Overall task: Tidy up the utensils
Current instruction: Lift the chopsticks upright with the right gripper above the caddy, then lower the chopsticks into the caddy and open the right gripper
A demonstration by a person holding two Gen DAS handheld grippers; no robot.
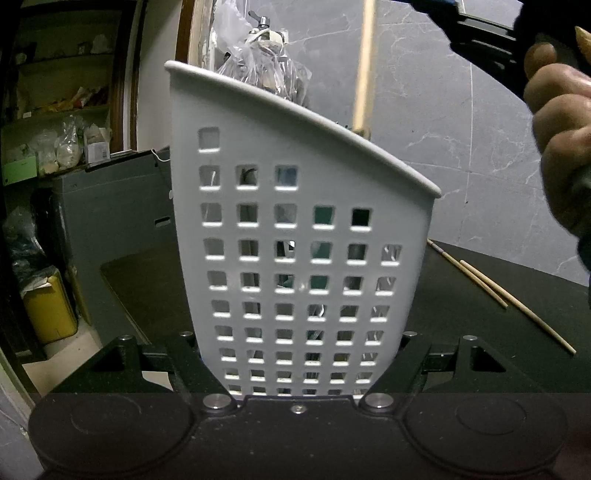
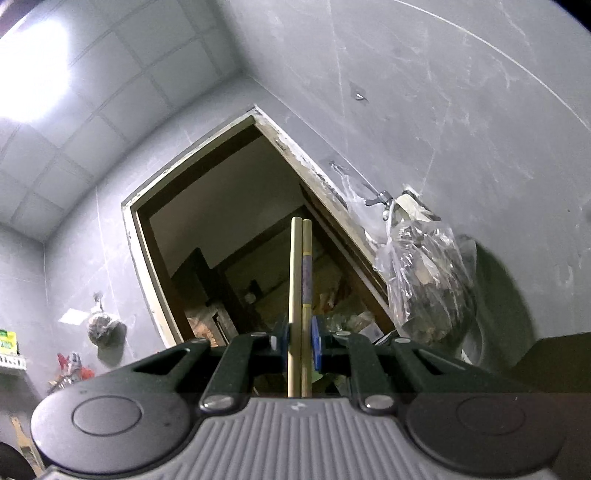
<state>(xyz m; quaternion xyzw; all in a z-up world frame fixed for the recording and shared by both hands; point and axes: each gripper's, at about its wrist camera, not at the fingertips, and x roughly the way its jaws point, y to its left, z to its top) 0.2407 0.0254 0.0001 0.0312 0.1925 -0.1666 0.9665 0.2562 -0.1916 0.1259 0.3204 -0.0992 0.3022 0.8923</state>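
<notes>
A white perforated utensil holder (image 1: 295, 206) stands upright on the black table (image 1: 480, 332). My left gripper (image 1: 301, 369) is shut on its base, one finger on each side. In the right wrist view my right gripper (image 2: 300, 339) is shut on a pair of wooden chopsticks (image 2: 301, 280), which point up between its blue pads. In the left wrist view a person's hand (image 1: 561, 140) holds the right gripper (image 1: 491, 33) above the holder. The held chopsticks (image 1: 364, 66) hang down from it, their lower end at the holder's rim. Two more chopsticks (image 1: 498, 291) lie on the table to the right.
A clear plastic bag (image 1: 258, 59) hangs from a tap on the grey wall behind the holder. A grey box (image 1: 110, 206) stands left of the table. A doorway (image 2: 229, 229) opens onto cluttered shelves, and a yellow container (image 1: 50, 306) sits on the floor at the left.
</notes>
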